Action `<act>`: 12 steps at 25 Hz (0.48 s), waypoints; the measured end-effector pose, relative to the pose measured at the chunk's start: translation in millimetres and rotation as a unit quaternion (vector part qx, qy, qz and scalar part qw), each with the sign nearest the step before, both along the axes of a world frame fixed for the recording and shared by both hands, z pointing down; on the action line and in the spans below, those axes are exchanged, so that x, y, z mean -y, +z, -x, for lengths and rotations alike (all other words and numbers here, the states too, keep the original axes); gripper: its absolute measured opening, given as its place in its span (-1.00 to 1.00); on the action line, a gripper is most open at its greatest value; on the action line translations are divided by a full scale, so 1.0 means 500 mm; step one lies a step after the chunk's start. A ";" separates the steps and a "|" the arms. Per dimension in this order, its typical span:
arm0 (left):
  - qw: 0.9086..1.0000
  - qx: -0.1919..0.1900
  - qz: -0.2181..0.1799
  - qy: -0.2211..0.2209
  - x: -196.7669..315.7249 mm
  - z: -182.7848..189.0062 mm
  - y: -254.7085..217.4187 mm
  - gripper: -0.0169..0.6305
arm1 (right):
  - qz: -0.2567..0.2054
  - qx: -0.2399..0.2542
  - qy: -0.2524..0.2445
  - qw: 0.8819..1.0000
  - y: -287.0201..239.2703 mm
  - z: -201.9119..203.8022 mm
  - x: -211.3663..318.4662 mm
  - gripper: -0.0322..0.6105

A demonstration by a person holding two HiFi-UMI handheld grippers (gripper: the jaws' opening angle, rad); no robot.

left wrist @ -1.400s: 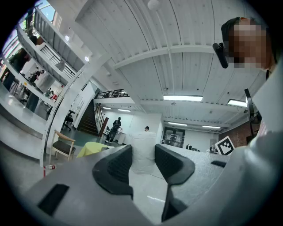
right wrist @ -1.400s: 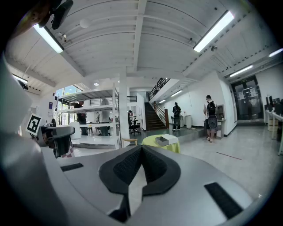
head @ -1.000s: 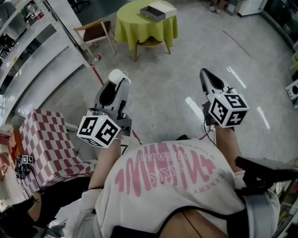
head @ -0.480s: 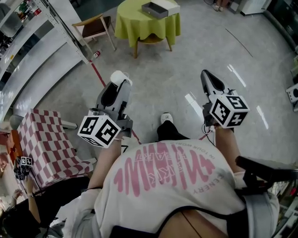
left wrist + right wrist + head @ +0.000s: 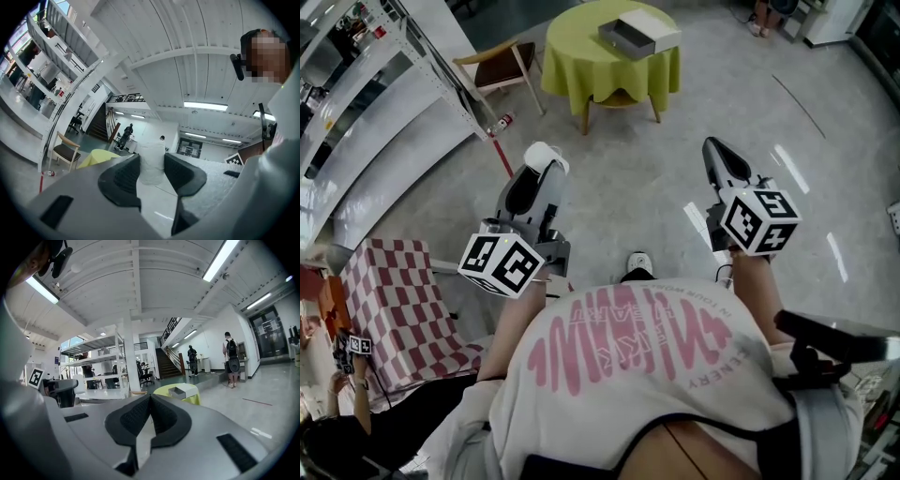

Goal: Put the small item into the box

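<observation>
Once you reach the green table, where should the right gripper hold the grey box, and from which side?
Probably its near wall, from above: the grey box lies flat and open-topped on the green table and looks too wide to span. The right gripper is shut and empty, so open it first, one jaw inside the wall, one outside.

Glossy polished floor [image 5: 619, 178], matt tablecloth [image 5: 581, 70], wooden-framed chair [image 5: 499, 67], and the white item [image 5: 542, 154] is perhaps soft plastic.
</observation>
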State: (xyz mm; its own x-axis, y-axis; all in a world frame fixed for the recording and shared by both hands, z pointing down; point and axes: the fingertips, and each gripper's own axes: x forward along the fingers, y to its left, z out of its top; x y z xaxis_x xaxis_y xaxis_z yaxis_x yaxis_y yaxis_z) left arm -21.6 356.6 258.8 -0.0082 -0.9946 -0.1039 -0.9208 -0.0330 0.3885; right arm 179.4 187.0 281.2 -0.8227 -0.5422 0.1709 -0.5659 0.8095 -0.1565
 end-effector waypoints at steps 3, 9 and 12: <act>1.000 -0.001 -0.006 -0.008 0.062 0.024 -0.014 -0.42 | -0.001 0.005 -0.008 1.000 -0.010 0.030 0.069 -0.88; 1.000 0.009 -0.019 -0.018 0.180 0.054 -0.038 -0.42 | -0.003 0.016 -0.021 1.000 -0.030 0.071 0.200 -0.88; 0.999 0.009 -0.021 -0.024 0.229 0.067 -0.043 -0.42 | -0.001 0.014 -0.028 0.999 -0.028 0.089 0.252 -0.88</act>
State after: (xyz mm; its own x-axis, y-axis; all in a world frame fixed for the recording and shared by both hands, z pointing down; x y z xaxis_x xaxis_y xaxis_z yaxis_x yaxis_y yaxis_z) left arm -55.1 241.9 237.2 -0.0544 -0.9878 -0.1458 -0.9289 -0.0035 0.3703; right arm 135.0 61.1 267.0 -0.8567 -0.4949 0.1455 -0.5144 0.8405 -0.1700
